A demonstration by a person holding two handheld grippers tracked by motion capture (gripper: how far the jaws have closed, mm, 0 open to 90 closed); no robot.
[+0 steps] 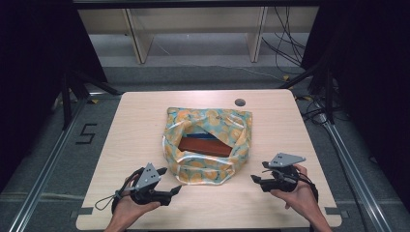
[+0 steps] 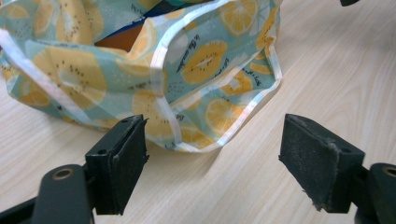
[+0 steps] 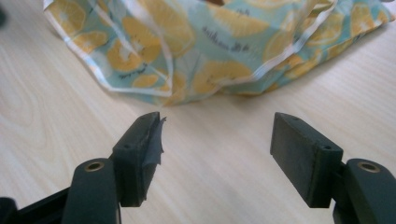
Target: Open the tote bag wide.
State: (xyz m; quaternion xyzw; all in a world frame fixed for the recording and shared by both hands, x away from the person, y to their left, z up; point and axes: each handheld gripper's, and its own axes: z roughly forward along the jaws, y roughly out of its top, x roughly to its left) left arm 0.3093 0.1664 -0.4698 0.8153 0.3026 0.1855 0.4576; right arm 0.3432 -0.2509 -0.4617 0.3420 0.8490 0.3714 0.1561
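Note:
A teal cloth bag (image 1: 208, 166) printed with orange and lemon slices lies open in the middle of the table. Inside it I see a red-brown flat thing (image 1: 205, 145) with a blue thing (image 1: 203, 136) behind it. My left gripper (image 1: 170, 180) rests low at the bag's near left corner, open, with nothing between its jaws. In the left gripper view the left gripper (image 2: 215, 135) points at the bag's white-trimmed corner (image 2: 205, 112). My right gripper (image 1: 258, 171) sits by the bag's near right side, open and empty. In the right gripper view the right gripper (image 3: 217, 128) faces the bag's hem (image 3: 187, 70) over bare wood.
The light wooden table (image 1: 140, 116) has a round cable hole (image 1: 240, 102) at the back right. Beyond the table stand pale shelf legs (image 1: 138, 41), and cables (image 1: 285, 48) lie on the floor at the right. A metal frame (image 1: 65, 96) rises left of the table.

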